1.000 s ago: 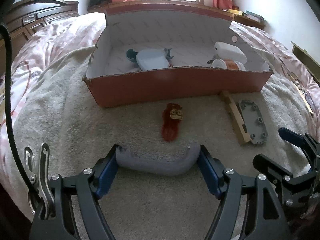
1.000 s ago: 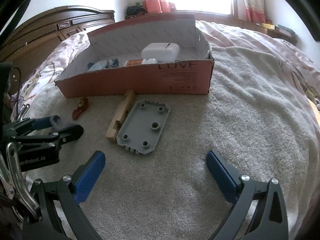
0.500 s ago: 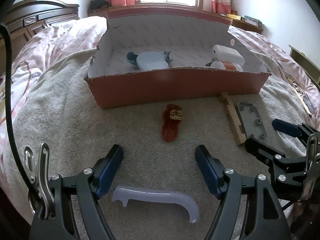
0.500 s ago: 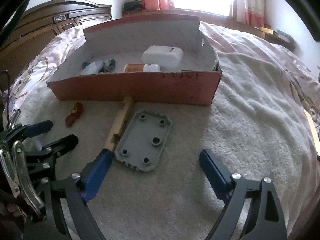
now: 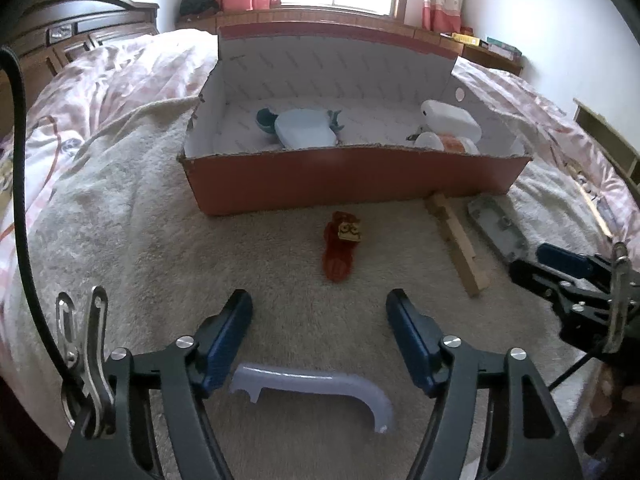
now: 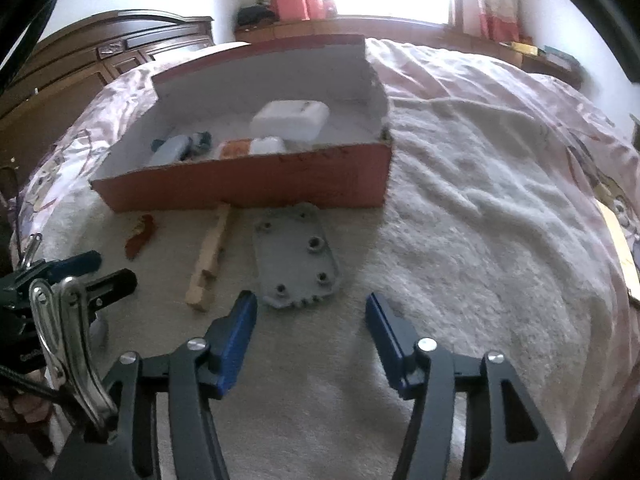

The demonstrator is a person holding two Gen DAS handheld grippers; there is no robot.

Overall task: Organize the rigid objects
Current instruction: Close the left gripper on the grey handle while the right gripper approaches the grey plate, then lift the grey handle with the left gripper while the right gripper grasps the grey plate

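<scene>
A lavender curved handle [image 5: 312, 388] lies on the cream towel, under and behind my left gripper [image 5: 320, 320]. Its jaws are closing, with nothing between the pads. Ahead of it lie a red toy [image 5: 340, 248], a wooden piece [image 5: 456, 244] and a grey plate [image 5: 498, 230], all in front of the red cardboard box [image 5: 352, 176]. My right gripper [image 6: 312, 312] hovers at the near edge of the grey plate [image 6: 296, 256]. Its jaws are closing too and touch nothing.
The box holds a light blue case [image 5: 306, 130], a white box [image 5: 450, 118] and a white and orange bottle [image 5: 448, 142]. A pink quilt [image 6: 500, 92] surrounds the towel. A dark wooden headboard [image 6: 80, 64] stands at the left, with a window ledge behind.
The lavender handle left the left jaws and dropped onto the towel. The right gripper came closer to the grey plate, and its jaws narrowed. The left jaws narrowed slightly.
</scene>
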